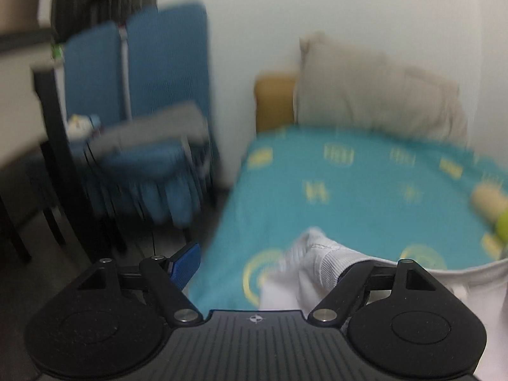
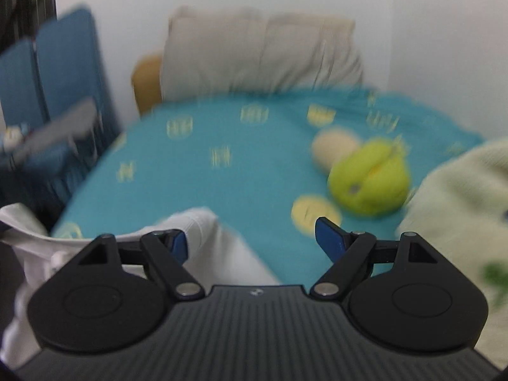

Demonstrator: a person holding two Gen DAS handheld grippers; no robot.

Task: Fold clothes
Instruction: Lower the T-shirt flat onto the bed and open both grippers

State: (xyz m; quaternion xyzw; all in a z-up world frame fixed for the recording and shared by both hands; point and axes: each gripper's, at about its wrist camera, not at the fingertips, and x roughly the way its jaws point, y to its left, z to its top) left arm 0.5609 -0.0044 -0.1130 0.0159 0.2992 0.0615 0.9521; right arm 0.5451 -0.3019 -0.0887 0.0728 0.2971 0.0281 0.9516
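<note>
While both views blur, left gripper (image 1: 266, 270) jaws wide, white garment (image 1: 317, 273) bunched at bed (image 1: 365, 197) near edge, long axis running left-right, right gripper (image 2: 250, 244) jaws wide, green toy (image 2: 368, 181) beyond.

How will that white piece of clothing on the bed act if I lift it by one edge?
The white garment will probably flop and drape rather than hold shape: it already bunches in soft folds across the teal bedspread. It looks like thin knit cloth, so likely light. Its ribbed hem might give the fingers some purchase, though blur limits certainty.
</note>
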